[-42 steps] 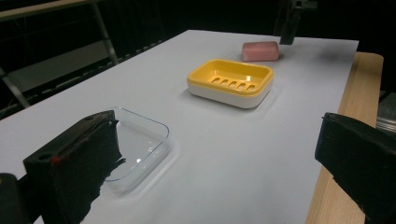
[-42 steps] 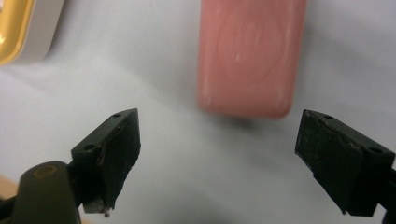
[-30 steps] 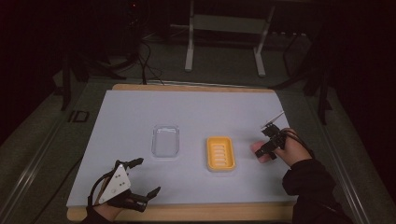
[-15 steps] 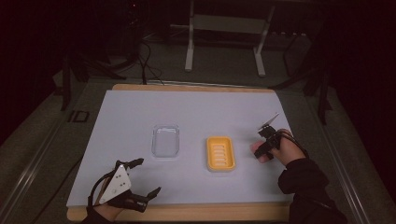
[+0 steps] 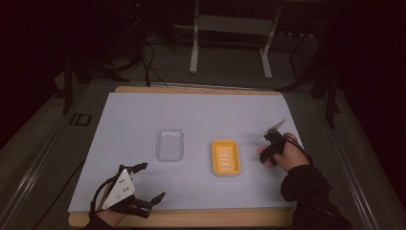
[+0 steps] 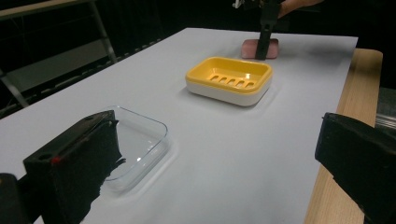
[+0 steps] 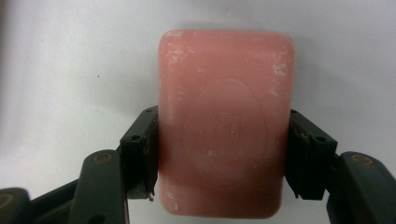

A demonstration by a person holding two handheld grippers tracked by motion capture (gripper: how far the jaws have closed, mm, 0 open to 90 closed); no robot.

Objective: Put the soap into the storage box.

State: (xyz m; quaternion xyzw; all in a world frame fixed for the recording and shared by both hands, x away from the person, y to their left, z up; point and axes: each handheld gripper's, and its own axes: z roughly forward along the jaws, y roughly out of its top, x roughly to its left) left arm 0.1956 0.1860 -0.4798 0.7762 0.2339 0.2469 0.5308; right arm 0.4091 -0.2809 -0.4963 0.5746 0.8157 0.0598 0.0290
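Right gripper point(image 7: 219, 154) just closed, clamped on the long sides of the pink rectangular soap bar point(image 7: 224, 121), flat on the table point(image 5: 143, 120) at right of frame. Best lifted straight, kept level, toward the yellow slotted plastic soap dish point(image 5: 226, 157). Left gripper point(image 5: 143, 184) held apart, idle, lower left.

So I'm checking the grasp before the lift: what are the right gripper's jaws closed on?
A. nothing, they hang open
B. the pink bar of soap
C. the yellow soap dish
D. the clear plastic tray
B: in the right gripper view the right gripper has one pad pressed on each long side of the pink bar of soap, which lies on the white table.
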